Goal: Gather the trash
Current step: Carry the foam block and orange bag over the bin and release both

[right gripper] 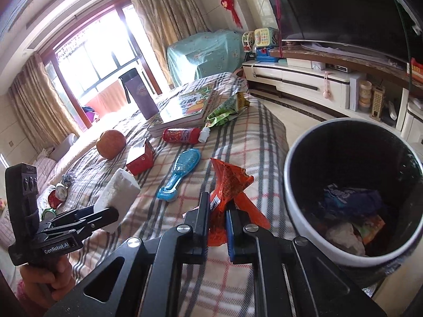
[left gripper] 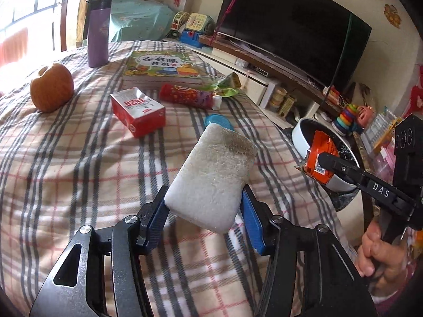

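Right wrist view: right tongs [right gripper: 218, 211] are clamping an orange wrapper [right gripper: 227, 182] beside the part-filled bin [right gripper: 296, 158]; left tongs [left gripper: 203, 206] are gripping a dirty sponge [left gripper: 211, 177]. Green wrapper [right gripper: 224, 108] and red carton [right gripper: 141, 159] are waiting on the tabletop [right gripper: 251, 142].

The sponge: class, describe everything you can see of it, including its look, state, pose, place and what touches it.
The sponge is a thick, rounded-cornered white block with a rough, fibrous face that looks grey-brown with dirt near its far end. It seems soft and porous. The left gripper clamps its near end between blue pads, one on each long side. It is held tilted, its far end raised, in the air above the plaid cloth, touching nothing else that shows. The right wrist view shows its thick white side.
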A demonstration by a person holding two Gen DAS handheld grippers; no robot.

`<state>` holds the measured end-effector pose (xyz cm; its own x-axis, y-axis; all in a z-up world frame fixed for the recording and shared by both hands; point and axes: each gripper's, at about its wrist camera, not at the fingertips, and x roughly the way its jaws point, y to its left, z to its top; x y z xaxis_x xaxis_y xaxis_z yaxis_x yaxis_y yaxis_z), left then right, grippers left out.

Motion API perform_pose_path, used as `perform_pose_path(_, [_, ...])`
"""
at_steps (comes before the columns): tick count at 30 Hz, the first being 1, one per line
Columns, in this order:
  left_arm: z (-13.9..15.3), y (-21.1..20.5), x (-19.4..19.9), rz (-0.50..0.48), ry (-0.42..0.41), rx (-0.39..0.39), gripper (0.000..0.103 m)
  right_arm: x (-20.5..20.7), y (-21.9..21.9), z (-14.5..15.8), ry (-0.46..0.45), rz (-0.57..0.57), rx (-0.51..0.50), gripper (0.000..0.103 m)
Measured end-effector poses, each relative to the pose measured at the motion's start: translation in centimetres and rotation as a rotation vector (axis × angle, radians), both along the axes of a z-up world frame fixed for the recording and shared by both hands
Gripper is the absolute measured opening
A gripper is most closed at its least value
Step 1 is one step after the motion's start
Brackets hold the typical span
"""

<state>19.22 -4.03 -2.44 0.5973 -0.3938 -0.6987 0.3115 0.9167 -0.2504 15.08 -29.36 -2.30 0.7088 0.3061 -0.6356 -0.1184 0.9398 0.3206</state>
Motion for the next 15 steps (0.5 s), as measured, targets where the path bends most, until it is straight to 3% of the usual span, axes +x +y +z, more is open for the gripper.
perform_pose_path(15, [1.0,-6.1,-1.3,-0.106,-0.002,-0.017,0.052,-3.7,-5.6,0.5,-0.023,-0.109,0.005,0.01])
